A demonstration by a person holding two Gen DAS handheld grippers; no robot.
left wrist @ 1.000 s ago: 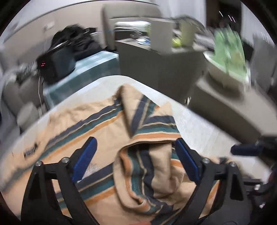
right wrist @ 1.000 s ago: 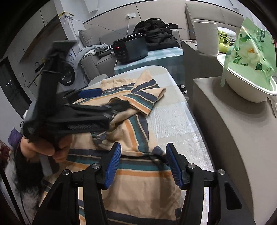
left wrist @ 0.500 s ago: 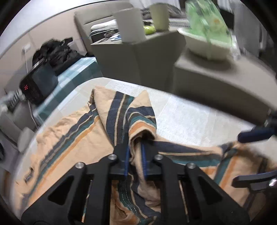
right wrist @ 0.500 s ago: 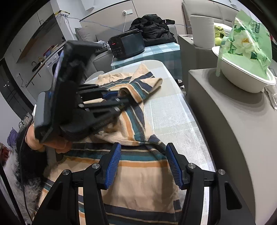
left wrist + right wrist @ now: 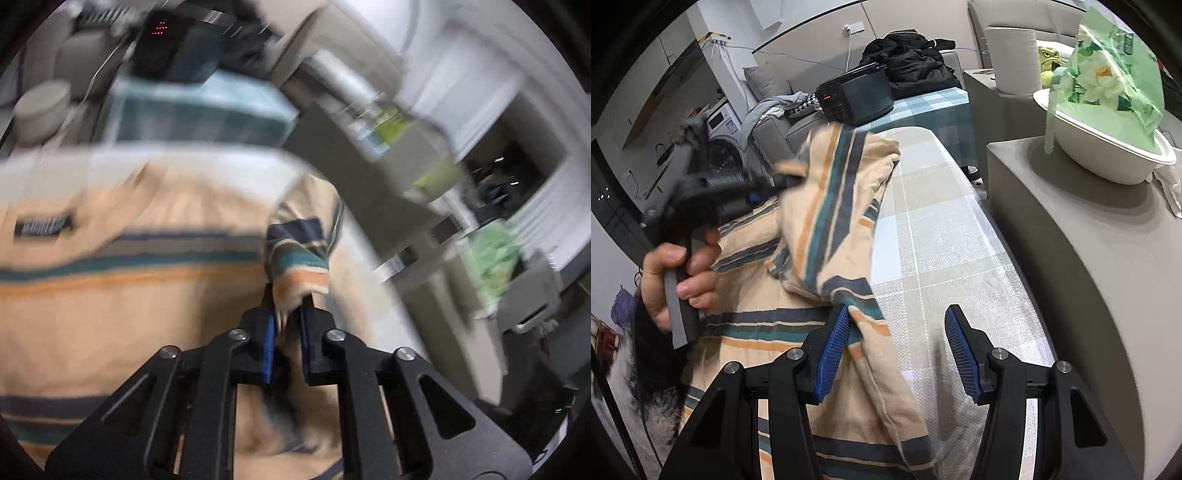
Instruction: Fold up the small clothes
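From my right wrist view, the garment [image 5: 798, 332] lies on the table [image 5: 942, 251], covering its left part, with one flap raised above the rest. My left gripper [image 5: 783, 181] is to the left, pinching that flap; my right gripper [image 5: 894, 347] sits at the near end, the cloth edge against its left finger. A counter [image 5: 1089, 229] stands right of the table, with a bowl [image 5: 1108, 162] on it. Behind the table is a device [image 5: 857, 96] on a cloth-covered stand.
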